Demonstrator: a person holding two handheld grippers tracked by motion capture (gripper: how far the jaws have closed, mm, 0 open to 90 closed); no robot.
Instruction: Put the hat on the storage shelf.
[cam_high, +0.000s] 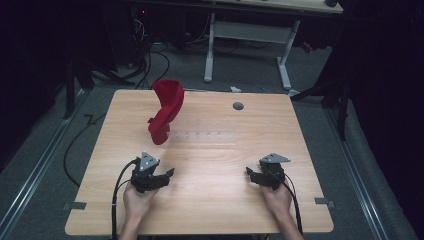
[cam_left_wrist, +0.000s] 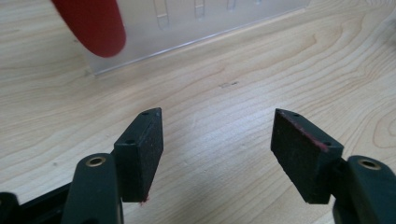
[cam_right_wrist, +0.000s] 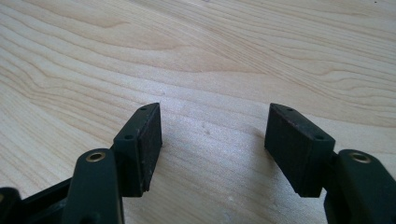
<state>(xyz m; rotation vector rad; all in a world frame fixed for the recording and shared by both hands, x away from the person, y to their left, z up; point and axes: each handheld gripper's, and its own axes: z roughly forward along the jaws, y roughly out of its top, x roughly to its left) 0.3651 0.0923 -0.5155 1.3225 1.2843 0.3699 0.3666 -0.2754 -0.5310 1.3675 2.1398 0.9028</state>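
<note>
On the far left part of the table (cam_high: 210, 165) a red cloth (cam_high: 165, 112) hangs on a clear plastic stand (cam_high: 202, 136), which I can hardly see against the wood. It looks like a twisted piece of fabric or a cap, I cannot tell which, and its lower end reaches down near the stand's base. I think it was put there so that it keeps its shape and can be taken from the side.

My left hand-held gripper (cam_high: 167, 177) is nearest to it, low over the table and pointing toward the stand. Its jaws are spread wide, with nothing between them. In the left gripper view the rounded red end (cam_left_wrist: 91, 23) and the edge of the clear stand (cam_left_wrist: 187, 28) are just ahead, well apart from my pads (cam_left_wrist: 142, 154).

My right hand-held gripper (cam_high: 252, 176) waits on the right side, also spread wide and with nothing in it, above bare wood. I judge the left one is approaching to take the cloth.
</note>
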